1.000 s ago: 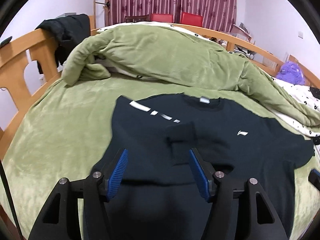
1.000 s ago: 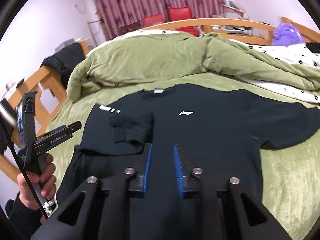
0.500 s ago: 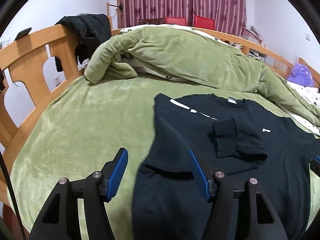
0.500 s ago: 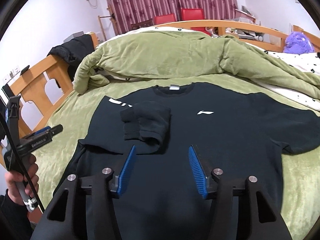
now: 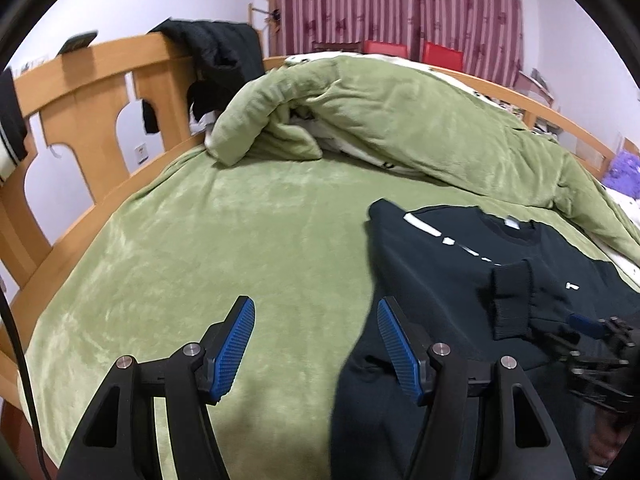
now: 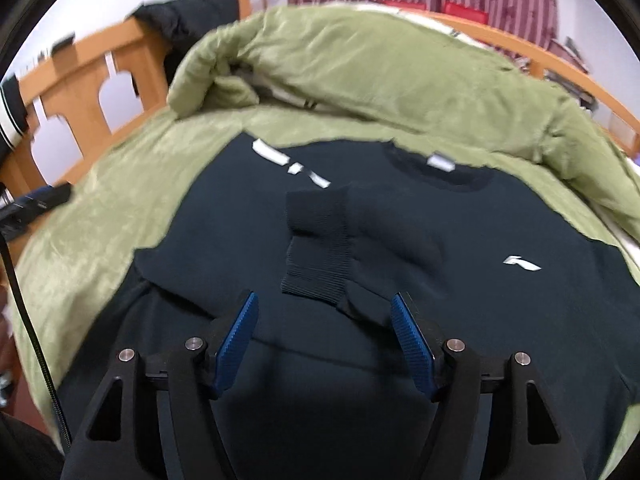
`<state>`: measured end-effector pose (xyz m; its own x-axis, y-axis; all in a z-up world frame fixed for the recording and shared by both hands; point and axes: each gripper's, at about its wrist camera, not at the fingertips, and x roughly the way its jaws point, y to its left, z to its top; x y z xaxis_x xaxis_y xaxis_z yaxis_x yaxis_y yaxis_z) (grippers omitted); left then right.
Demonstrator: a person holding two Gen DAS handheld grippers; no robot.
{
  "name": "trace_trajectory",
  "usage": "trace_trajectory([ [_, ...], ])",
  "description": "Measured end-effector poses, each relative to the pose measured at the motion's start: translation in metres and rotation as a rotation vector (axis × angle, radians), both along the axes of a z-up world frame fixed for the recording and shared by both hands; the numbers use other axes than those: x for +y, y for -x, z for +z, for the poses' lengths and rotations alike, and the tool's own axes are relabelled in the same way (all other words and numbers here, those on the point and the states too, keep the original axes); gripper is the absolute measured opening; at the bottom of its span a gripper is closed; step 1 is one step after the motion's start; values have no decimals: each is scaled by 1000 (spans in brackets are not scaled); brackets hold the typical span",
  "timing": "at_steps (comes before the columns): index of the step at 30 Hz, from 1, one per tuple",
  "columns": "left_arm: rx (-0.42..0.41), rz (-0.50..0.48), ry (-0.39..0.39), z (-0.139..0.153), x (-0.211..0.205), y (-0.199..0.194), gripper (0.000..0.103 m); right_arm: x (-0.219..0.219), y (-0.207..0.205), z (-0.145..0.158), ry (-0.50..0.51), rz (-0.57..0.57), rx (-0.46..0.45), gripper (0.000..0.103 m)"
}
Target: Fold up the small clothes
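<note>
A black sweatshirt (image 6: 460,248) with white marks lies flat on the green bed cover; one sleeve is folded in, its ribbed cuff (image 6: 316,252) resting on the chest. It also shows in the left wrist view (image 5: 440,280), at the right. My right gripper (image 6: 324,324) is open and empty, just above the shirt, near the cuff. My left gripper (image 5: 316,336) is open and empty, over the shirt's left edge and the bare cover. The right gripper's tip (image 5: 588,332) shows at the far right of the left wrist view.
A crumpled green duvet (image 5: 400,128) lies across the far side of the bed. A wooden bed rail (image 5: 100,92) runs along the left, with a black garment (image 5: 216,52) hung over it. Red chairs and striped curtains (image 5: 400,4) stand behind.
My left gripper has swung left, off the shirt toward the bare cover. My right gripper has opened wide and moved in close over the folded cuff.
</note>
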<state>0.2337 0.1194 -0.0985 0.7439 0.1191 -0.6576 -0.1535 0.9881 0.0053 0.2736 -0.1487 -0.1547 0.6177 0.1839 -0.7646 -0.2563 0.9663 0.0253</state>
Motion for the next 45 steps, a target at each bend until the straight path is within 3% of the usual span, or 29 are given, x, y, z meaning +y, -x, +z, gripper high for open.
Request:
trace_trajectory([
  [3, 15, 26, 20, -6, 13, -3, 62, 16, -26, -26, 44, 11, 40, 68],
  [7, 30, 45, 48, -10, 21, -6, 62, 29, -52, -54, 104, -10, 55, 85],
  [10, 31, 45, 44, -11, 22, -7, 62, 32, -61, -65, 147, -36, 62, 85],
  [12, 34, 42, 36, -12, 21, -8, 62, 26, -62, -61, 128, -62, 32, 62],
  [13, 34, 42, 35, -11, 19, -8, 62, 20, -63, -57, 136, -80, 17, 35],
  [14, 33, 39, 38, -11, 18, -8, 62, 15, -66, -53, 145, -89, 16, 17],
  [15, 33, 37, 40, -10, 16, -8, 62, 9, -68, -50, 132, -87, 20, 14],
  [18, 26, 29, 41, -7, 11, -8, 62, -20, -66, -30, 64, -108, -7, 13],
  [21, 15, 30, 51, -3, 6, -7, 62, -64, -53, 7, 16, -201, -93, 13],
  [26, 27, 31, 122, -1, 4, -12, 62, -143, -33, 44, -87, -319, -117, 13],
  [31, 20, 34, 129, 1, -1, -11, 62, -185, -19, 41, -101, -383, -79, 13],
  [36, 19, 31, 129, 2, -6, -12, 62, -212, -5, 20, -111, -412, -10, 14],
  [41, 33, 19, 126, -1, -13, -15, 62, -228, 5, 4, -70, -465, 38, 39],
  [45, 34, 0, 105, -2, -20, -14, 62, -245, 15, 11, -76, -485, 14, 41],
])
